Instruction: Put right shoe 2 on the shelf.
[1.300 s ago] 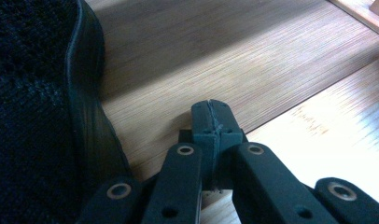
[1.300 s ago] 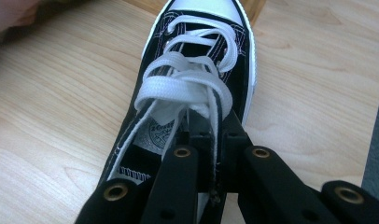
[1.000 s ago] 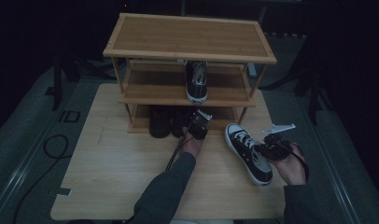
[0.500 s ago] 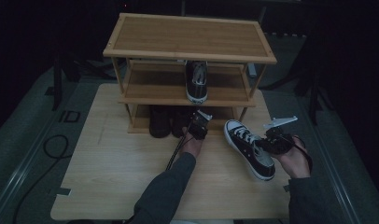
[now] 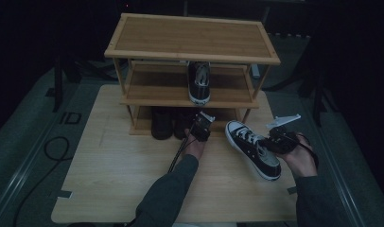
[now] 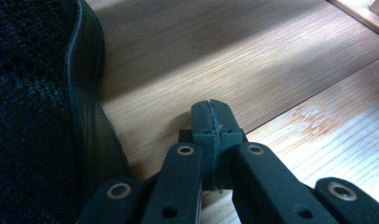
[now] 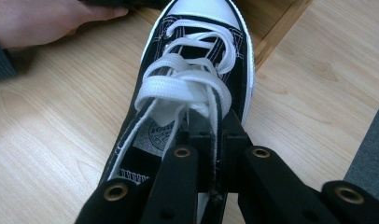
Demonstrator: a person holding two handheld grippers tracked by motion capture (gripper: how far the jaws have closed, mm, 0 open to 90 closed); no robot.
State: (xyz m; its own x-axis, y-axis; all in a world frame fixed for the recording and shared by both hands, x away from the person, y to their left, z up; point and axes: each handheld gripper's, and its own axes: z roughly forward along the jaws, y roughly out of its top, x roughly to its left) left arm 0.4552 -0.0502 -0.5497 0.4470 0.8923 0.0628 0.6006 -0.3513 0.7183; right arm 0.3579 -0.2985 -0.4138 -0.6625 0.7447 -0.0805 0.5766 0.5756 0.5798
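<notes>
Black-and-white sneaker [image 5: 254,148] lies on the table [image 5: 109,179] in front of the shoe rack [image 5: 190,42], to the right of centre, toe toward the rack's lower right corner. Its apparent mate [image 5: 199,81] already stands on the middle shelf; two dark shoes [image 5: 162,124] sit on the bottom shelf. Judgement: the work looks partly done, with one sneaker shelved and this one yet to be lifted and set beside it.

Right gripper [image 7: 211,133]: jaws pinched together on the side wall of the sneaker's collar, just behind the white laces [image 7: 187,79]. The shoe extends straight away from the jaws, toe cap farthest. Sole apparently on the table.

Left gripper [image 6: 211,121]: jaws pressed together, nothing between them, tips low over the bottom shelf, just right of a dark shoe's edge.
</notes>
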